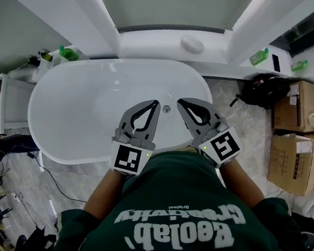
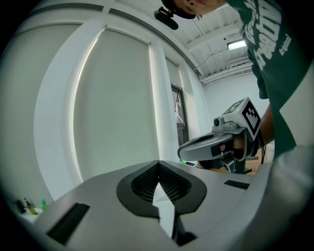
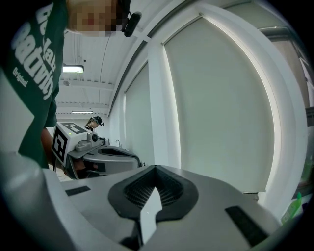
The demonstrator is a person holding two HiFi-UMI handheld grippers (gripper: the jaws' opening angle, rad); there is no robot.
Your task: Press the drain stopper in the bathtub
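Note:
The white oval bathtub (image 1: 63, 118) fills the middle of the head view. Its small round metal drain stopper (image 1: 166, 108) lies on the tub floor near the far end. My left gripper (image 1: 156, 102) is held over the tub just left of the stopper, jaws shut with nothing in them. Just right of the stopper, my right gripper (image 1: 180, 102) is also shut and empty. Both gripper views face the window wall, not the tub. The left gripper view shows its shut tips (image 2: 158, 165) and the right gripper (image 2: 216, 144) alongside. The right gripper view shows its shut tips (image 3: 156, 169) and the left gripper (image 3: 98, 156).
A white soap-like lump (image 1: 192, 43) lies on the ledge behind the tub. Green bottles (image 1: 258, 56) stand on the right shelf. A black bag (image 1: 264, 89) and cardboard boxes (image 1: 301, 106) are on the floor to the right. Cables (image 1: 51, 180) run on the left floor.

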